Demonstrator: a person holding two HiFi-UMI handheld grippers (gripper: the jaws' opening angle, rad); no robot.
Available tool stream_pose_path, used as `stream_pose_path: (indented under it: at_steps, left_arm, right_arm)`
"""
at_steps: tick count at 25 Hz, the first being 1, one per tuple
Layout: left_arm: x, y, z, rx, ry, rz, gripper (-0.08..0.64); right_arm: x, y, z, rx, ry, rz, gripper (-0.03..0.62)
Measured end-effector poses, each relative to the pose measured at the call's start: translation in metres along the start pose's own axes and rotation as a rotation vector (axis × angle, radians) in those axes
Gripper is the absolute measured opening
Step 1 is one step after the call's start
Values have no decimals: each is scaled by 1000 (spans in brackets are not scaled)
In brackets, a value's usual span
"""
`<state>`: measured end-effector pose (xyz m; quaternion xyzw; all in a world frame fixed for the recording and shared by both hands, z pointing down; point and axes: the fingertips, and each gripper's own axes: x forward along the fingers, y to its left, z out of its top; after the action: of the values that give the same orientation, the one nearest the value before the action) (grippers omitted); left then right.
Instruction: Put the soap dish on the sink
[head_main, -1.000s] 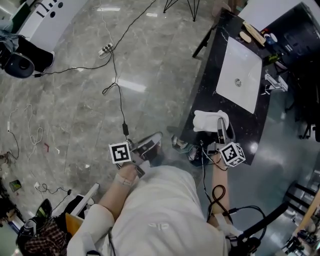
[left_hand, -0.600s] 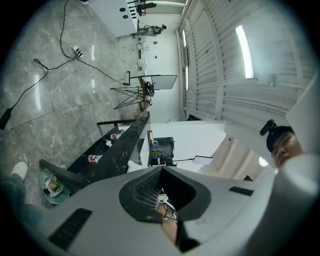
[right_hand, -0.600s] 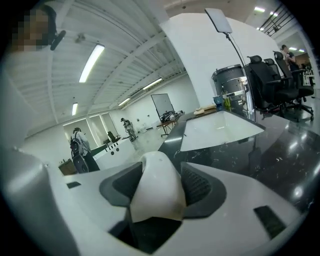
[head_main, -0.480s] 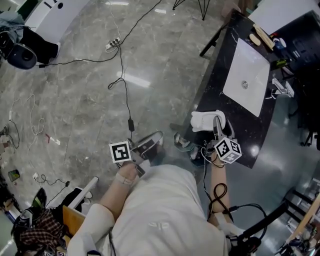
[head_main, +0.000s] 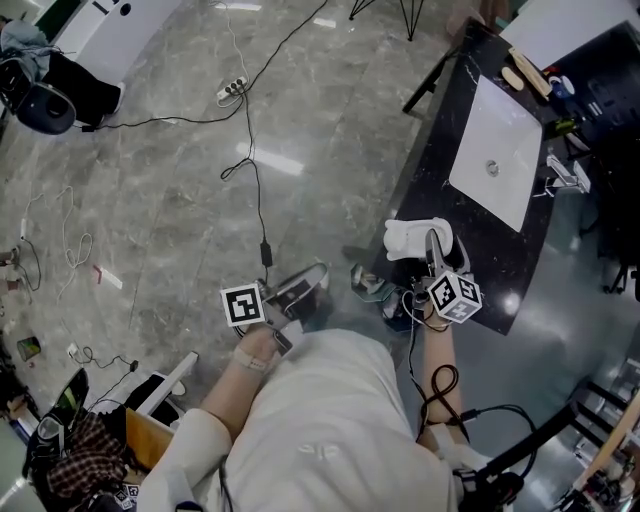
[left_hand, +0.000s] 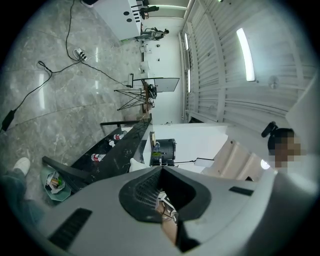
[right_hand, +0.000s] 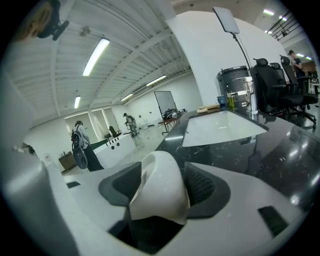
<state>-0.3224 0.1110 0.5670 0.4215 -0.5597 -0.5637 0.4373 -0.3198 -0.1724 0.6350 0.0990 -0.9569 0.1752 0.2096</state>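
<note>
The white soap dish (head_main: 412, 238) (right_hand: 160, 192) sits between the pads of my right gripper (head_main: 437, 247) (right_hand: 160, 176), which is shut on it. It hangs just over the near end of the black counter (head_main: 430, 185) (right_hand: 280, 150). The white sink basin (head_main: 493, 150) (right_hand: 222, 127) lies farther along that counter, beyond the dish. My left gripper (head_main: 300, 290) (left_hand: 161, 168) is held off to the left of the counter over the floor, its jaws shut with nothing in them.
A faucet (head_main: 562, 170) stands at the basin's right side, and a wooden brush (head_main: 524, 68) and bottles lie at the counter's far end. Cables and a power strip (head_main: 230, 92) lie on the marble floor. Office chairs (right_hand: 282, 82) stand beyond the counter.
My right gripper has sunk a little and rolled, still holding the soap dish over the counter's near end. The left gripper has hardly moved.
</note>
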Motion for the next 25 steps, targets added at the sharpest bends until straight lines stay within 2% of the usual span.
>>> stream_pose_path:
  at_steps: [6,14,19,25]
  left_arm:
    - [-3,-10,-3,23,17,-12,6]
    - [7,-28,-21,59,72,-38,7]
    - [36,-44,-54,109,217,-69,6]
    - [79,-57,-111,144,441,-105,7]
  right_arm:
    - [-13,7,22,3,-70,9,274]
    - [-52,54,57,-111,-167,52,274]
    - [-95,70,66,-149,-212,2,273]
    - [-158,49,60,-133,-257,-137,273]
